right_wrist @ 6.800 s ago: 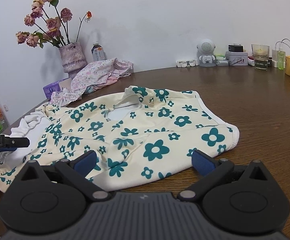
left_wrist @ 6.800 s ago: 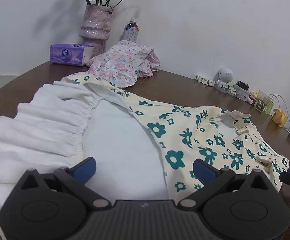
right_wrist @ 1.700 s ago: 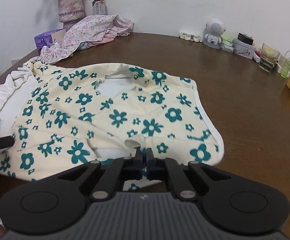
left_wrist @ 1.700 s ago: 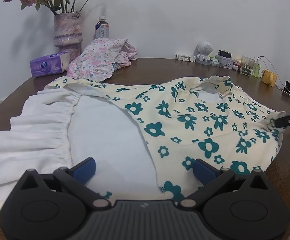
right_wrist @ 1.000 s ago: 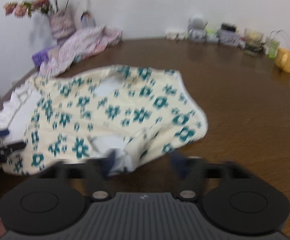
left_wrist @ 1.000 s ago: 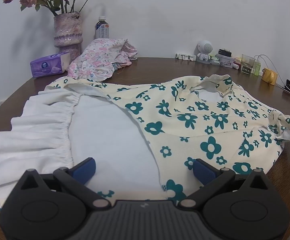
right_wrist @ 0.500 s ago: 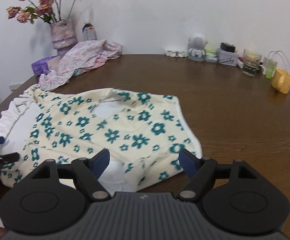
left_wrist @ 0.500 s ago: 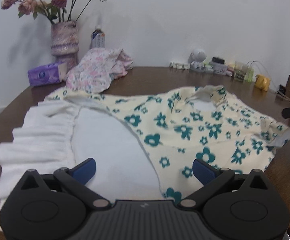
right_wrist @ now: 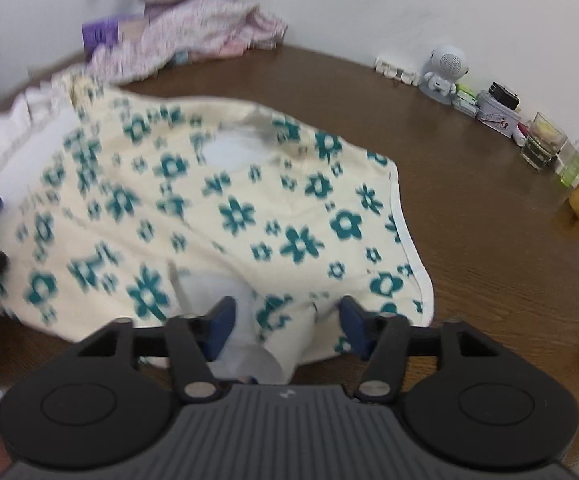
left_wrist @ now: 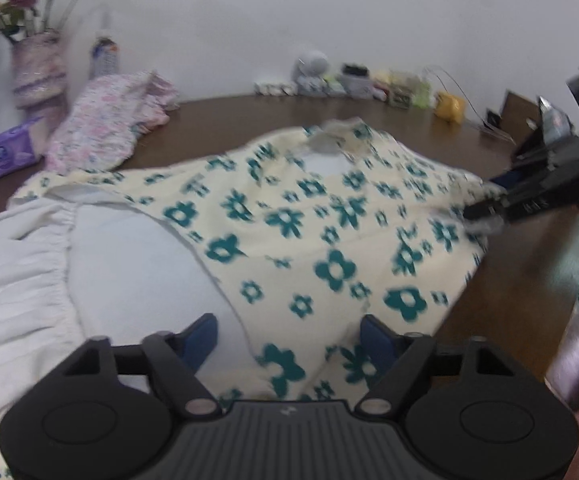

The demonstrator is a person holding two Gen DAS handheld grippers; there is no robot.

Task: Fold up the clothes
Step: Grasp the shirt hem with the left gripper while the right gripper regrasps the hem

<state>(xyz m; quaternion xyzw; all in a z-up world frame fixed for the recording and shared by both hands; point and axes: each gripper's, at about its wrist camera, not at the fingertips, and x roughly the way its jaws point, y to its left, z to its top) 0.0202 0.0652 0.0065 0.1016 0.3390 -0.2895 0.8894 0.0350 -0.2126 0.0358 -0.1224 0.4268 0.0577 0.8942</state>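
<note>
i am watching the floral dress (right_wrist: 249, 208) lying spread on the brown table (right_wrist: 469, 220), cream cloth with teal flowers, its white ruffled skirt (left_wrist: 21, 280) trailing off toward the left side. my right gripper (right_wrist: 287, 326) is closing with its jaws still apart, and a bunched bit of the near hem with pale lining is sitting between the blue pads; i am judging they are not pressing on it yet. my left gripper (left_wrist: 289, 340) is closing too, its pads standing wide over the edge where the floral layer meets the white lining, with cloth under them but nothing pinched. what is worrying me is the bite on the right: the bundle between the pads looks like several layers rolled together, so the jaws may be catching only the lining, or only the top layer, and the fold would be dragging one layer and leaving the other wrinkled behind. on the left, the pads are straddling a seam, so they could be closing on air or skating off the thin edge. both views are smeared, so i cannot tell exactly how deep the cloth sits in either grip. if one side catches and the other misses, the lift will be skewing the dress across the table. the pink garment (left_wrist: 109, 128), the tissue pack (left_wrist: 5, 152) and the vase (left_wrist: 39, 68) are sitting near the far edge of the dress, so a wide sweep could be brushing them.
</note>
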